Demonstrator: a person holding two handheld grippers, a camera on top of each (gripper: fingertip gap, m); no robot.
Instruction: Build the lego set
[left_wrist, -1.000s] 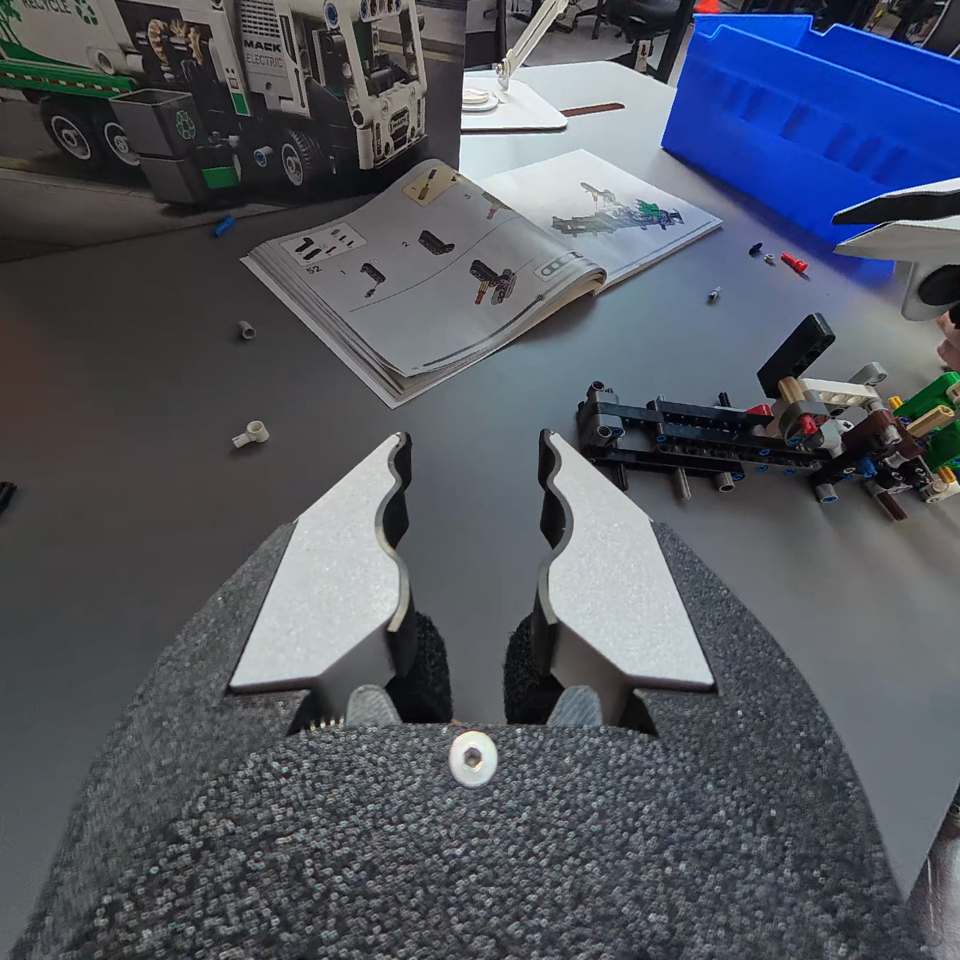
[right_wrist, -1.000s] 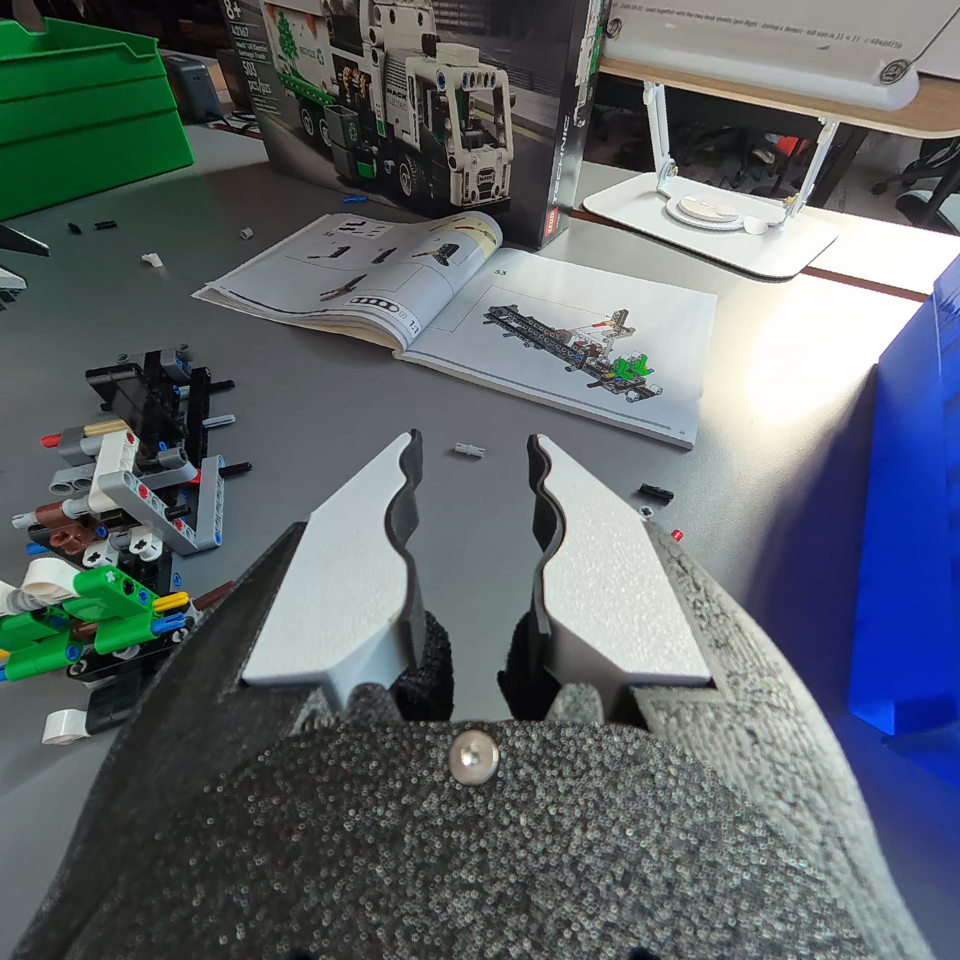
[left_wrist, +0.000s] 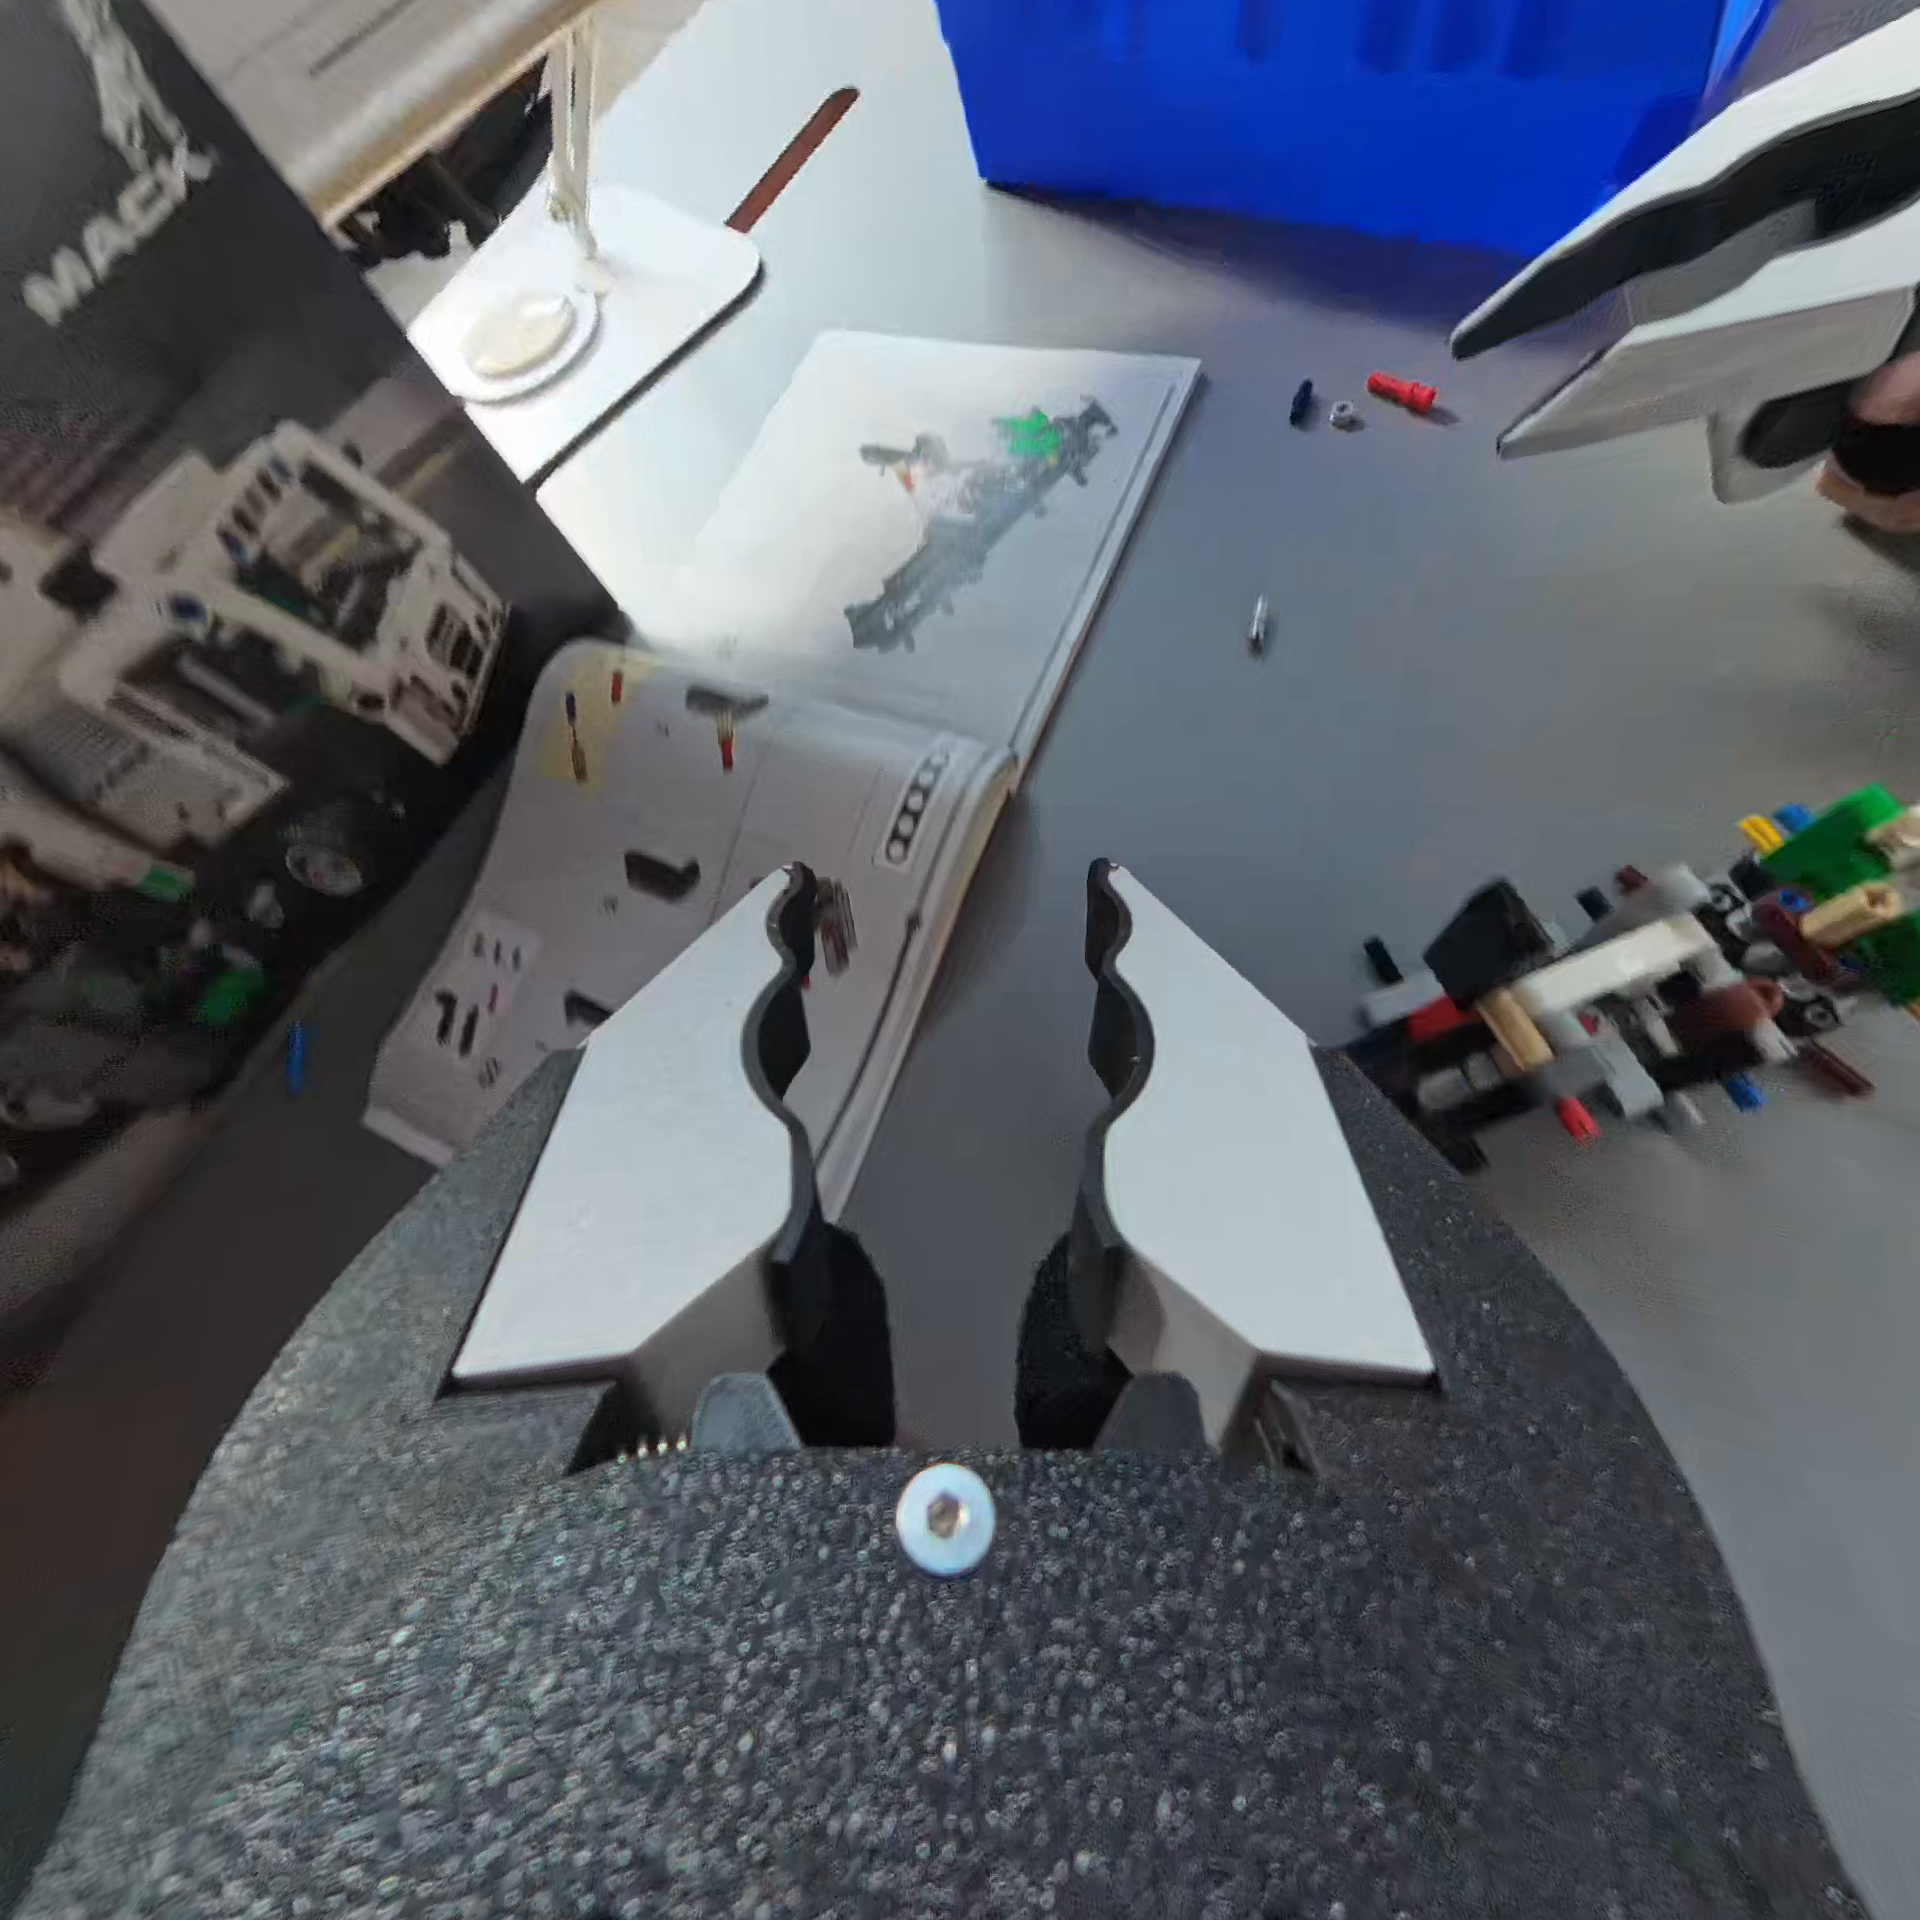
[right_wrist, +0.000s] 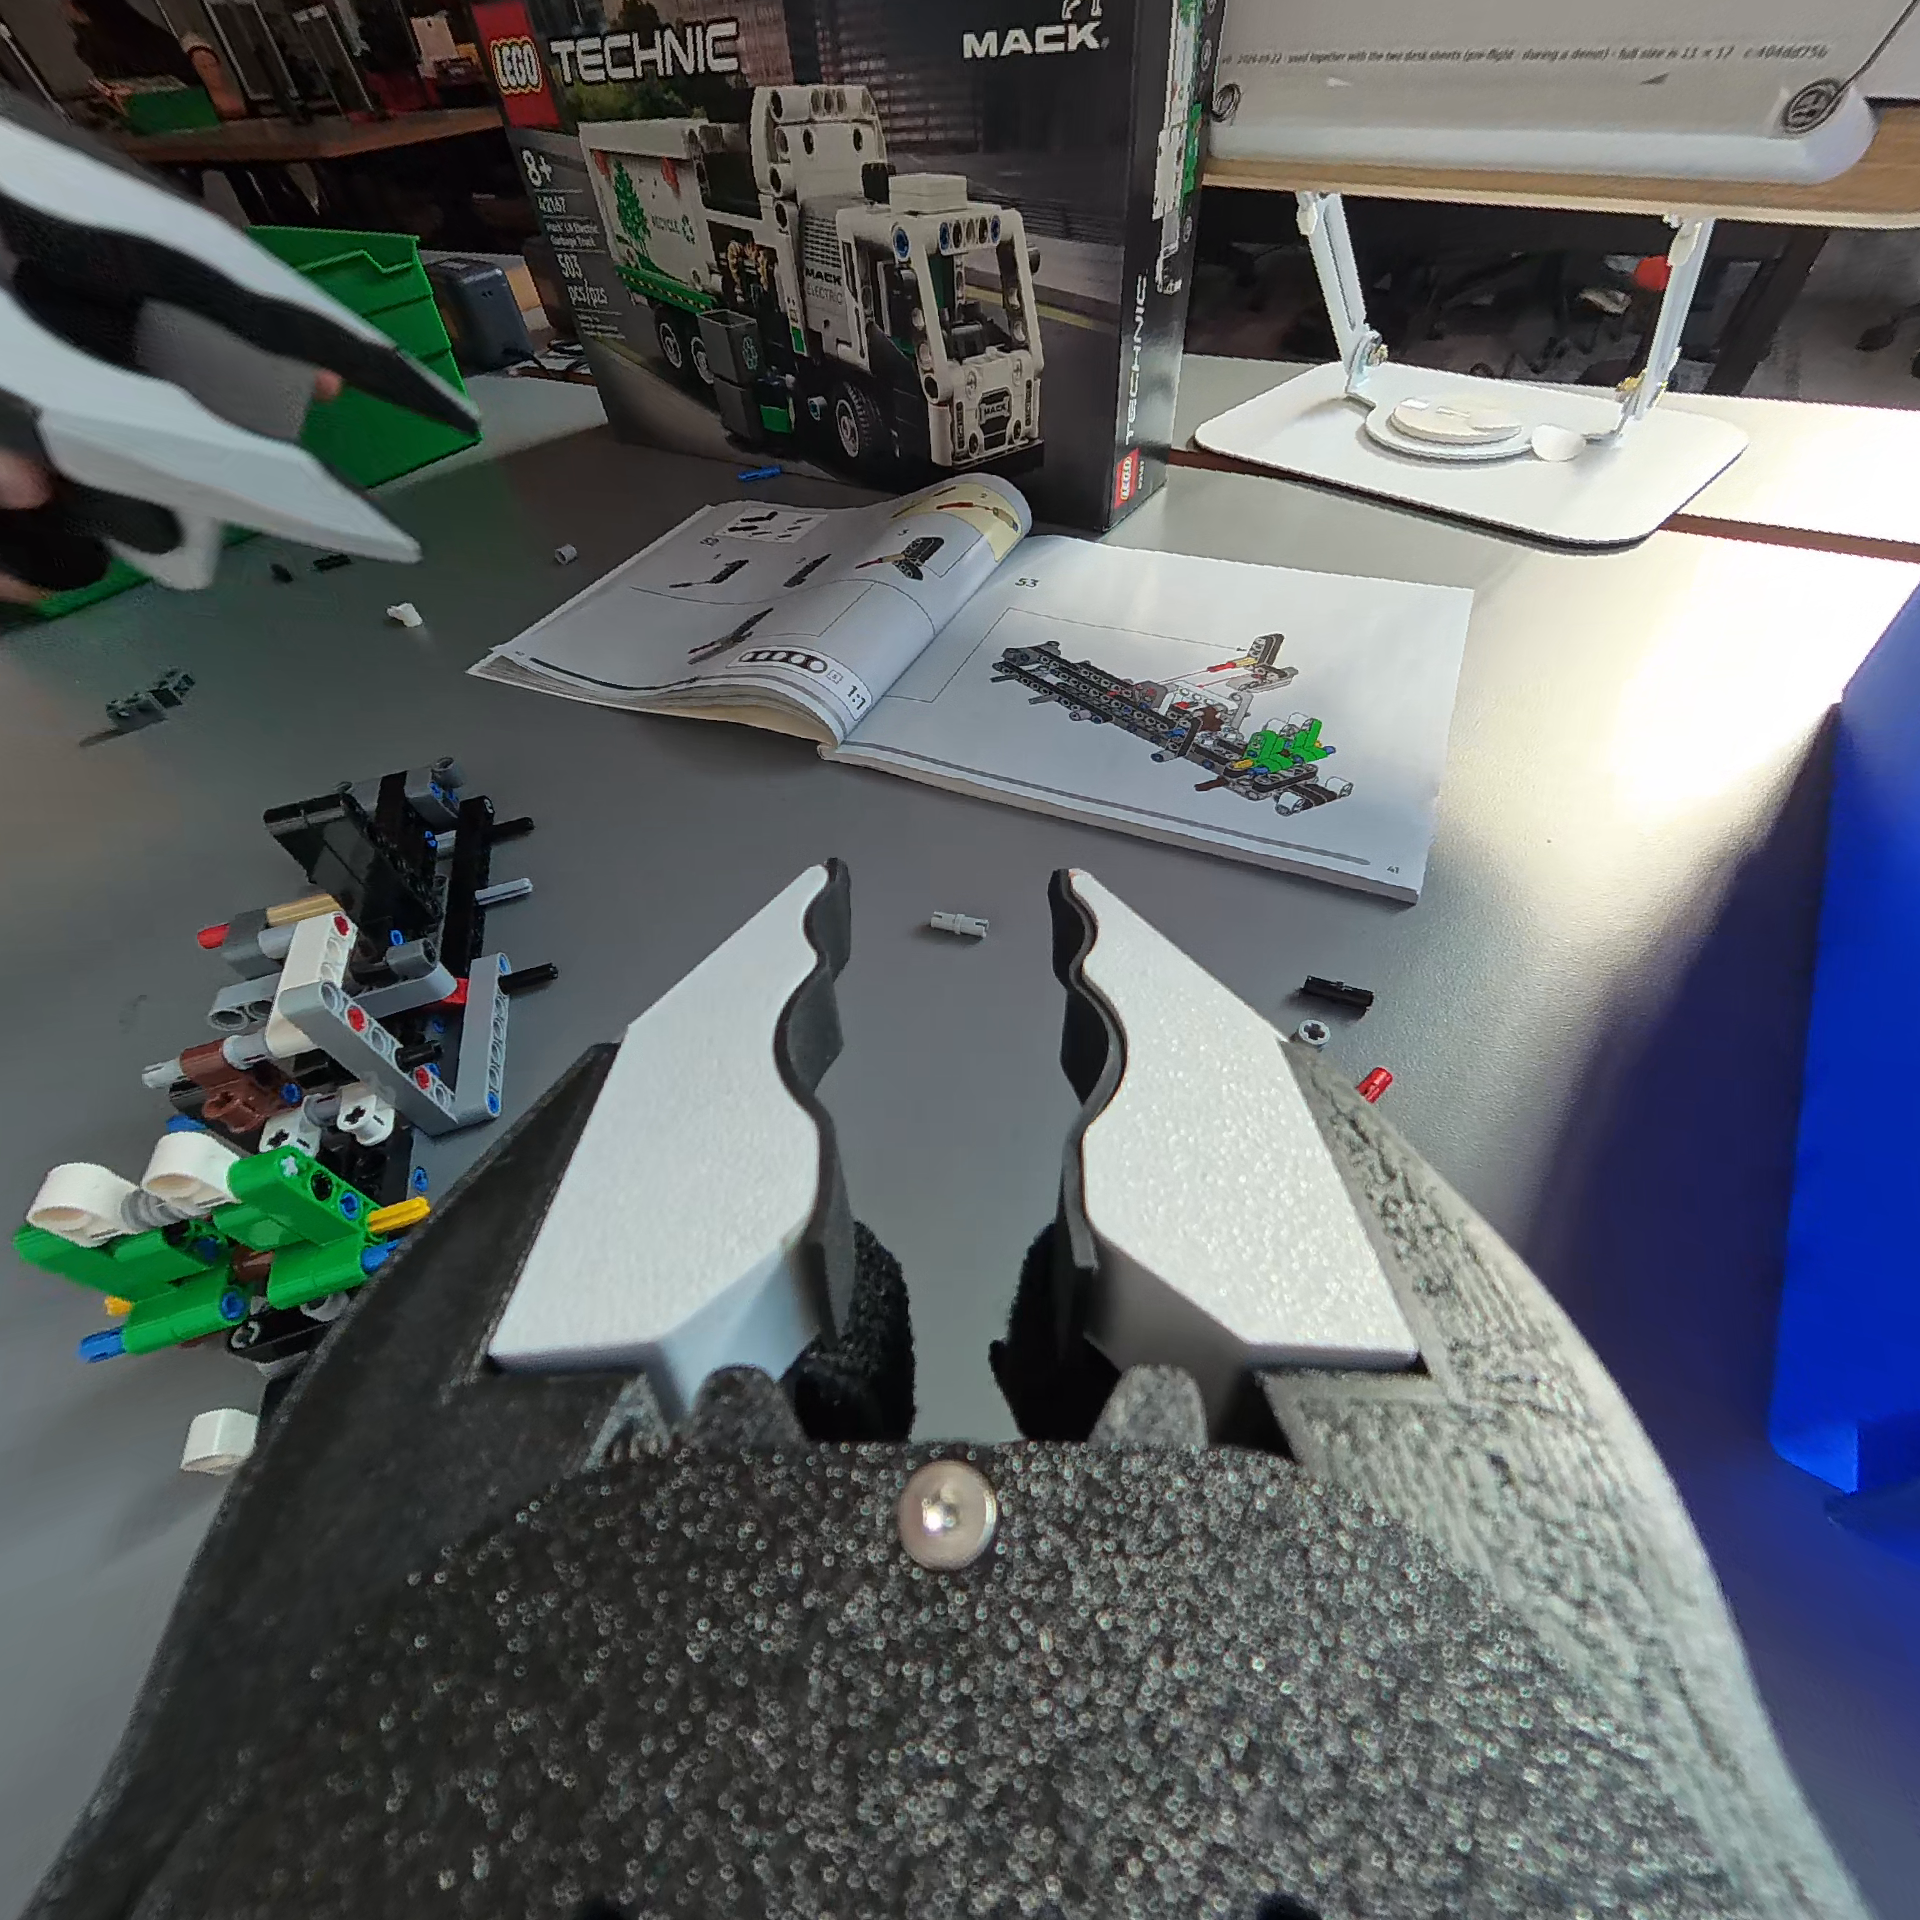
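Grey table (right_wrist: 727, 790): open booklet (right_wrist: 1039, 686), box (right_wrist: 883, 260), brick assembly (right_wrist: 343, 1018), loose pins (right_wrist: 958, 924).

Printed lettering and numbers are showing on the dark truck-picture box (right_wrist: 883, 260) standing behind the open instruction booklet (right_wrist: 1039, 675). The booklet's pages are carrying numbers. The white lamp head (right_wrist: 1507, 73), up and right of the booklet, is bearing small print.

It looked like a workshop or lab: storage bins (right_wrist: 364, 312), shelving at upper left, desk lamp (right_wrist: 1475, 447), grey worktable (right_wrist: 727, 790).
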